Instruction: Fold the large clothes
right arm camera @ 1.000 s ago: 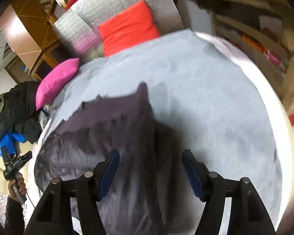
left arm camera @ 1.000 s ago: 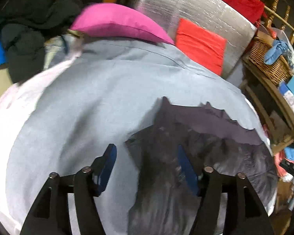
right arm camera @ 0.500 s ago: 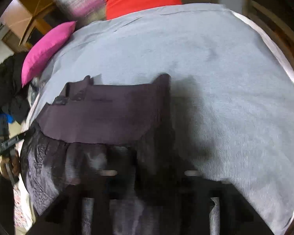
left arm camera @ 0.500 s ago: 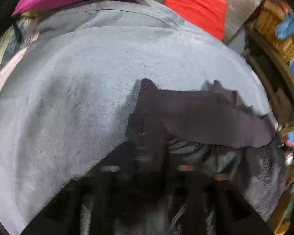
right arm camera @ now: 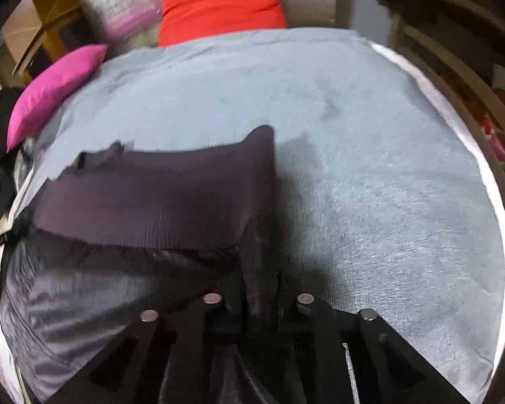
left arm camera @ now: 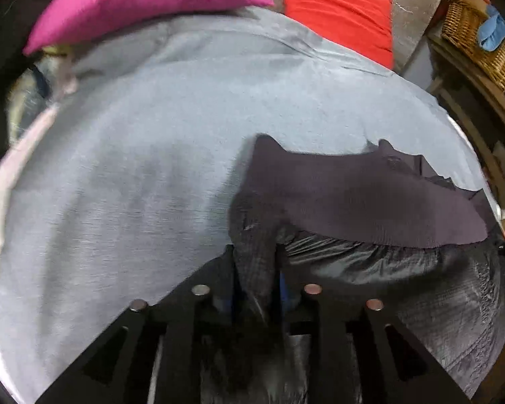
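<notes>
While both pinch the dark jacket (left arm camera: 370,195), wicker basket (left arm camera: 481,37) left-view only

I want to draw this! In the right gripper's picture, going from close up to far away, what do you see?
Right gripper pinching the dark garment → grey blanket → red cushion.

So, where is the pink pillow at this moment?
The pink pillow lies at the far end of the grey bed cover, top left in both wrist views, left of the red cushion.
</notes>
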`<state>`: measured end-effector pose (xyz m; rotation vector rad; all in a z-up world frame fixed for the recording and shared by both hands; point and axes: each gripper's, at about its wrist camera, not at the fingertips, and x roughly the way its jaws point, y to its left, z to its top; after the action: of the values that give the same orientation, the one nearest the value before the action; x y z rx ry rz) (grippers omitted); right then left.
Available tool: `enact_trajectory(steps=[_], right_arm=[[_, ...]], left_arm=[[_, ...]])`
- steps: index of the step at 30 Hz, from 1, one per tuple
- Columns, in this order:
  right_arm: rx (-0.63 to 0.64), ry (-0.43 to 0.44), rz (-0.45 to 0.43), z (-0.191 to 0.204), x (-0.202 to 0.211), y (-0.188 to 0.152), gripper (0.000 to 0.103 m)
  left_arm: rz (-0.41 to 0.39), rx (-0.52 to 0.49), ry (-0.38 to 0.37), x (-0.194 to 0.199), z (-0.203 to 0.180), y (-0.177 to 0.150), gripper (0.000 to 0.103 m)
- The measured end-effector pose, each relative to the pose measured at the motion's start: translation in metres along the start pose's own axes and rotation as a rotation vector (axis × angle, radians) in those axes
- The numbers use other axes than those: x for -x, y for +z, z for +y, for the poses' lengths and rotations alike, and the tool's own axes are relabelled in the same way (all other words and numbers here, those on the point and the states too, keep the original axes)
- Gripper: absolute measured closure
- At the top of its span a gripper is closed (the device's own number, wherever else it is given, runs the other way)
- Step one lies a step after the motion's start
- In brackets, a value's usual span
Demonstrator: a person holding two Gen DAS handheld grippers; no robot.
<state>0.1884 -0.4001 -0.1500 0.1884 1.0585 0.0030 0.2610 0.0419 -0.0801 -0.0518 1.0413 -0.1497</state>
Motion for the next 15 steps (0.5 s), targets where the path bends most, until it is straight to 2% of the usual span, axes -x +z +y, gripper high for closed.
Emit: enact_trajectory(steps=[3, 4, 5, 6, 7, 9, 12, 15], right_arm=[[0.012, -0.055, -0.053, 0.004, 0.03, -0.005, 0.066], [0.013, -0.083, -0.084, 0.006, 0.046, -0.008, 0.063], [0.017, -0.097, -0.127, 0.012, 0.064, -0.013, 0.05], [0.018, -0.092, -0.176, 0.019, 0.082, -0.021, 0.034], [0.024, -0.078, -0.21, 0.026, 0.095, -0.028, 0.031], [0.067, -0.048, -0.267, 0.053, 0.12, -0.05, 0.031], [0.119, -0.033, -0.343, 0.091, 0.138, -0.091, 0.031], [0.136, -0.064, -0.387, 0.114, 0.135, -0.126, 0.031]], left_arm=[[-0.085, -0.013, 0.045, 0.04, 0.0, -0.01, 0.072], [-0.121, -0.026, 0.069, 0.054, -0.004, -0.015, 0.061], [-0.16, -0.039, 0.091, 0.069, -0.008, -0.022, 0.052], [-0.205, -0.044, 0.113, 0.084, -0.014, -0.029, 0.035], [-0.239, -0.045, 0.126, 0.096, -0.019, -0.038, 0.03], [-0.297, -0.054, 0.127, 0.115, -0.033, -0.061, 0.03], [-0.311, -0.057, 0.132, 0.121, -0.051, -0.093, 0.03], [-0.292, -0.036, 0.136, 0.109, -0.06, -0.12, 0.03]])
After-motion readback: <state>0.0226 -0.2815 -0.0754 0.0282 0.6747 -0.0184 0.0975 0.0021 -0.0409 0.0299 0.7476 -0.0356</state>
